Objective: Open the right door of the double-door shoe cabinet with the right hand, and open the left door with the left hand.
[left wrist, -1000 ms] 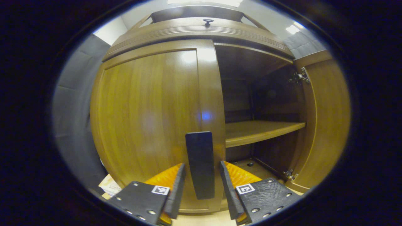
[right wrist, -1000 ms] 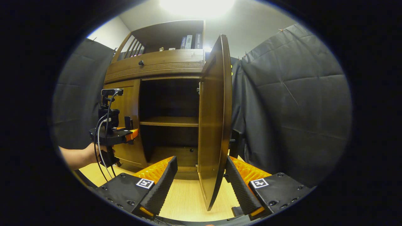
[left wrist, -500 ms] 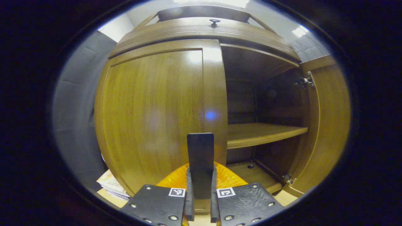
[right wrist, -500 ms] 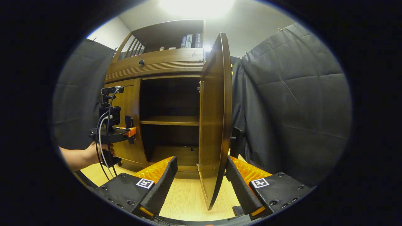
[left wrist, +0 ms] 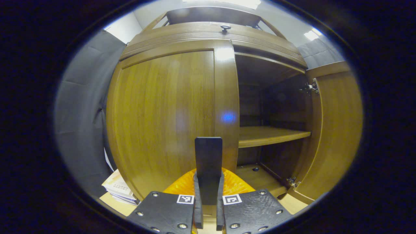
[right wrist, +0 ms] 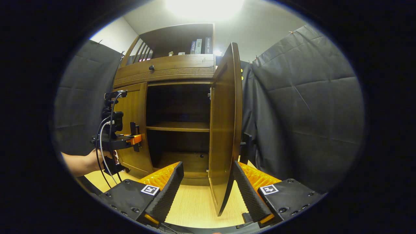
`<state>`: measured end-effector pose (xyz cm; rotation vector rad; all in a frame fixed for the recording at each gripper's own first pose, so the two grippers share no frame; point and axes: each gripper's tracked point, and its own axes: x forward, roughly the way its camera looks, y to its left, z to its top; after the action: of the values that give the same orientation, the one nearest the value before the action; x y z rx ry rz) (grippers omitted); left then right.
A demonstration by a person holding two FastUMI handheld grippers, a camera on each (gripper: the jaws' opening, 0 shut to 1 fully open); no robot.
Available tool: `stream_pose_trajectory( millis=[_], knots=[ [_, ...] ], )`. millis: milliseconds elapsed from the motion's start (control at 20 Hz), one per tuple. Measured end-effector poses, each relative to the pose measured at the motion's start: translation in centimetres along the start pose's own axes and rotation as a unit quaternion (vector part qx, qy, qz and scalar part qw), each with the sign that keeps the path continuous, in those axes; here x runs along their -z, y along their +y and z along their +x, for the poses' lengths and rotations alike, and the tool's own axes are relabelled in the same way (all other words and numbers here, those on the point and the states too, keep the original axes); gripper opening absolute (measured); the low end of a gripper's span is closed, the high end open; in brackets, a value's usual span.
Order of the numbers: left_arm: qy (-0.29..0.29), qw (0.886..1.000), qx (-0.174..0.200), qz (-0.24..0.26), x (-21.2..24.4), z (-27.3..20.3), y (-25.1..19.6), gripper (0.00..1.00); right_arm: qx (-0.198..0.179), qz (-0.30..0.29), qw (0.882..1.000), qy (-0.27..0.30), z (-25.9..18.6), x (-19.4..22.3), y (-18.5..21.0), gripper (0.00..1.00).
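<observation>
Left tool (left wrist: 208,211) now clamped (door handle (left wrist: 208,159))

book spines (right wrist: 199,46) on top shelf, print too small to read

L gripper (left wrist: 208,208): fingers nearly together, both pressed on a flat upright handle (left wrist: 208,164) between them. Seen from the right gripper view, L gripper (right wrist: 135,140) is level, held by a hand (right wrist: 99,159), bare forearm out to the side. R gripper (right wrist: 208,191): fingers spread wide, nothing clamped.
</observation>
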<state>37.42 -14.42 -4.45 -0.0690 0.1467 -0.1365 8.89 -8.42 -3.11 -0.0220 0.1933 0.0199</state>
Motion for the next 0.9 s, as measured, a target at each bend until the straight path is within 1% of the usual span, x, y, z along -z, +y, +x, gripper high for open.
stream_pose_trajectory(
  millis=[150, 200, 450, 900],
  knots=[
    [0.001, 1.000, 0.003, -0.002, 0.3, -1.9, 0.6, 0.17, -0.008, 0.000, 1.000, 0.000, -0.4, 0.0, 0.8, 0.93],
    [0.002, 1.000, 0.003, -0.003, 0.3, -2.2, 0.7, 0.18, -0.011, -0.001, 1.000, 0.001, -0.5, 0.1, 1.1, 0.96],
    [0.001, 1.000, 0.003, -0.004, 0.4, -4.5, 1.4, 0.16, -0.021, -0.002, 1.000, -0.002, -1.2, 0.0, 2.0, 0.96],
    [0.005, 1.000, 0.002, -0.007, 0.5, -8.2, 3.1, 0.18, -0.041, 0.001, 0.999, -0.005, -2.3, -0.2, 4.2, 0.96]
  ],
)
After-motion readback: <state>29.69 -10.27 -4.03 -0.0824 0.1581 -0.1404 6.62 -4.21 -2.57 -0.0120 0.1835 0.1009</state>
